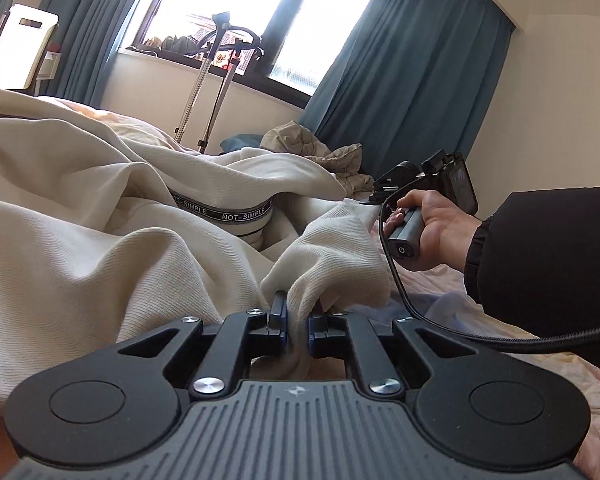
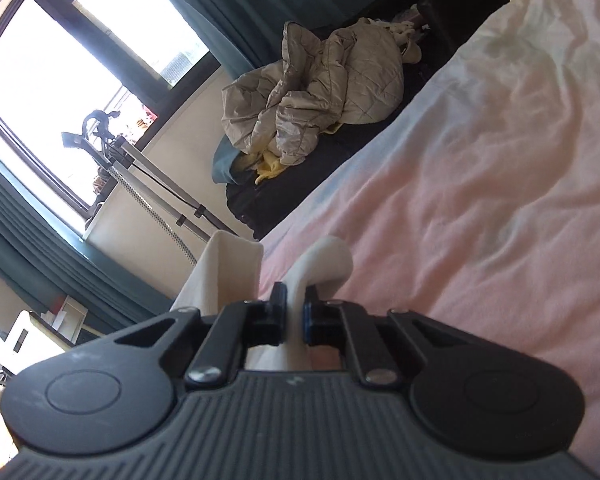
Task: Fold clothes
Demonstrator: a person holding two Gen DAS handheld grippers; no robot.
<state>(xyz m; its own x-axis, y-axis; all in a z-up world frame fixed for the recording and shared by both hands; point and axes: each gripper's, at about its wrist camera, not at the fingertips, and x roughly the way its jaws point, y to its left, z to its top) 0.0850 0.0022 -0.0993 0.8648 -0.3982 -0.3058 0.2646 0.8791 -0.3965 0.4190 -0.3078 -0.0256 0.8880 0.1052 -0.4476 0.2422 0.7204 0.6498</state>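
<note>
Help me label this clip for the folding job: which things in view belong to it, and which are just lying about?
Part of the job:
- cream garment
- left gripper, shut on it
- right gripper, shut on a cream fold

Lying about:
- crumpled quilted jacket
- pink bedsheet
- garment steamer stand
- blue curtains

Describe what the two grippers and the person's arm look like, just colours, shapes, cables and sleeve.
Both the left gripper and right gripper have black linkage arms with silver screws, blue pads, two round black discs and a ribbed grey base bearing a small white mark. Seen from the left, the right one has a grey handle and a black braided cable. The sleeve is black.
</note>
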